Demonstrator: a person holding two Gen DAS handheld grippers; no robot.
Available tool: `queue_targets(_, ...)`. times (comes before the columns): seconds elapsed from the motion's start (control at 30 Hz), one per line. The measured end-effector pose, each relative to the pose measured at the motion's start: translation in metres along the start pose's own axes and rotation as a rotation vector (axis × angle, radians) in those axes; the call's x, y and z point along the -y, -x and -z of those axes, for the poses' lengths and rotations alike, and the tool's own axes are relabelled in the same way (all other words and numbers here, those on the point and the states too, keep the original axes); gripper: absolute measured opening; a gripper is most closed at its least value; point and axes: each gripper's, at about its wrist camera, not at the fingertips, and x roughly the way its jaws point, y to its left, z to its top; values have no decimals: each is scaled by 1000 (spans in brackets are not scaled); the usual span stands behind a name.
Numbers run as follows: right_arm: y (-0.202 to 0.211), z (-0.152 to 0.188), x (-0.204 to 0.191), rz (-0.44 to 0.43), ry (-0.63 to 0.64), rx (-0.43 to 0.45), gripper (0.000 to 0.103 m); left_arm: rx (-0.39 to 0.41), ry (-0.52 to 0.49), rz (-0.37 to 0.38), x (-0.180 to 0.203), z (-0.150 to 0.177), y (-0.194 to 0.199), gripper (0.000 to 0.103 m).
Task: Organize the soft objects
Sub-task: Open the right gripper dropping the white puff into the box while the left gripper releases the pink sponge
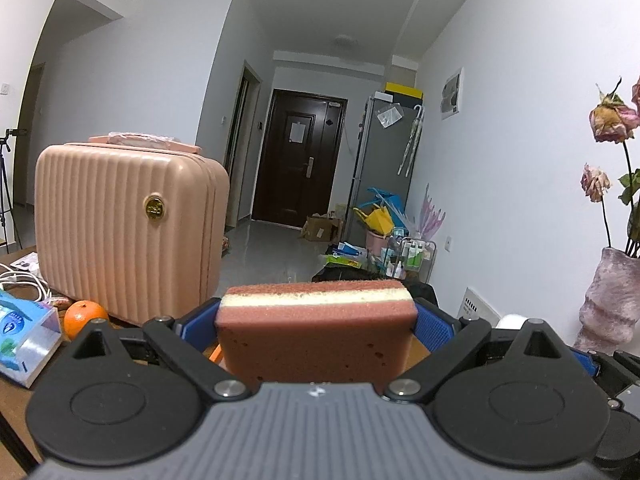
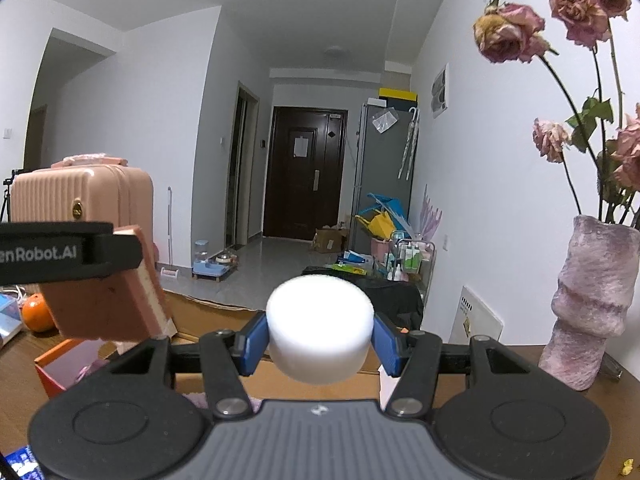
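- Two grippers each carry a soft piece above the wooden table [image 2: 500, 364].
- Left gripper [image 1: 316, 322]: its blue pads are clamped on a reddish-brown sponge [image 1: 316, 332] with a cream middle layer, held clear of the table.
- Right gripper [image 2: 320, 340]: its fingers are pressed on both sides of a round white foam block [image 2: 320, 328].
- Seen from the right wrist, the left gripper and its sponge hang at the left, above an orange box [image 2: 60, 364].
- Far left stand a pink ribbed suitcase [image 1: 124, 228] and an orange [image 1: 84, 316]; a vase of dried roses [image 2: 588, 304] is at the right.
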Motion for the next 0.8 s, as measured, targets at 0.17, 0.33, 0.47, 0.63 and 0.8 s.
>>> queue_targets(0.17, -11, 1, -2, 2, 7, -18, 55, -2, -12, -1, 3, -1, -14, 99)
queue_targets(0.33, -24, 2, -3, 12, 4, -52, 55, -16, -37, 0, 11, 0, -28, 99)
queue_targets(0.47, -32, 5, -4, 12, 8, -77, 55, -28, -56, -1, 14, 2, -41, 99)
queue_targets(0.63, -33, 6, -2, 6, -3, -91, 56, -41, -69, -6, 13, 7, -47, 99)
queue_targets(0.8, -34, 6, -1, 0, -4, -101, 59, -42, -58, 8, 11, 5, -47, 102)
